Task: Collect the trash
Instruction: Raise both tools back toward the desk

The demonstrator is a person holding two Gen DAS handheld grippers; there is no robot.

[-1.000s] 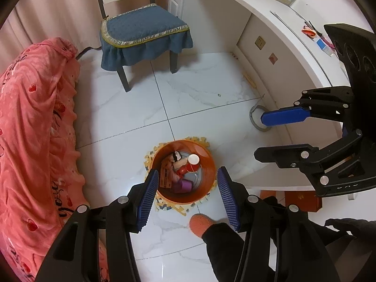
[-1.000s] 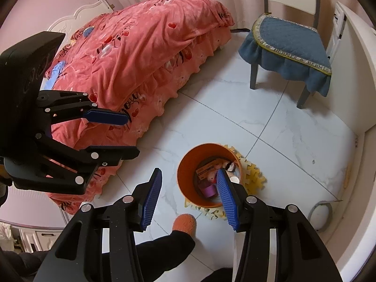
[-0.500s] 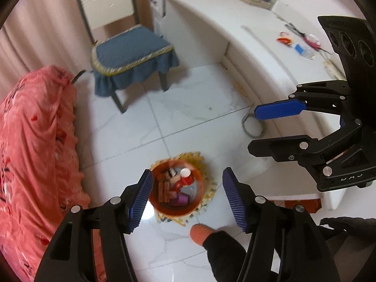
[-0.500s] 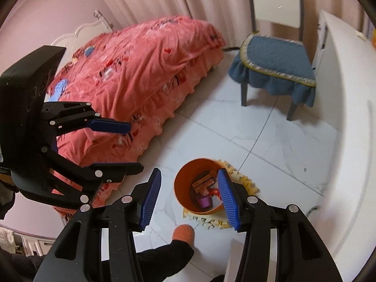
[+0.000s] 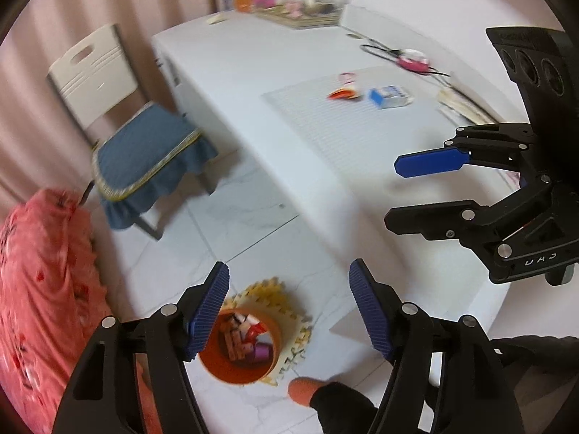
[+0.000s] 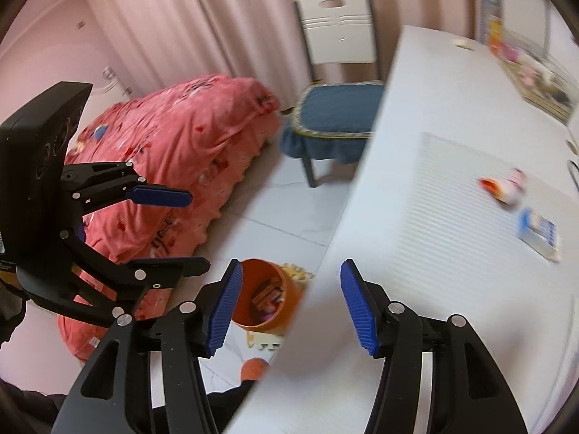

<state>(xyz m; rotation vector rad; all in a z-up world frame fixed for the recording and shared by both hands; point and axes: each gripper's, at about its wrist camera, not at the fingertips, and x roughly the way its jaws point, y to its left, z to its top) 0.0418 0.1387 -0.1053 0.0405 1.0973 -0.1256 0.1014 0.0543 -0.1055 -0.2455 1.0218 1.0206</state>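
Orange trash bin [image 5: 239, 352] on floor, on yellow foam mat [image 5: 289, 311], part-full of wrappers. Red wrapper [image 5: 342, 93] and blue packet [image 5: 389, 97] lie on white table [image 5: 289, 83], near each other. Left tool [image 5: 289, 311] wide open, empty; right tool [image 6: 287, 309] wide open, empty. Blue chair [image 6: 336, 115] and pink bed [image 6: 181, 152] beyond.

Chair [image 5: 119, 108]: white back, blue fringed seat cushion, standing beside the worktop's end.
Bed [image 6: 181, 152]: pink-red quilt, by the curtain [image 6: 173, 29].
Floor [image 5: 231, 224]: pale marble tiles.
Foam mat [image 5: 293, 329]: yellow puzzle piece on the floor.
Worktop [image 5: 231, 72]: white; ribbed mat [image 5: 336, 133] on top.
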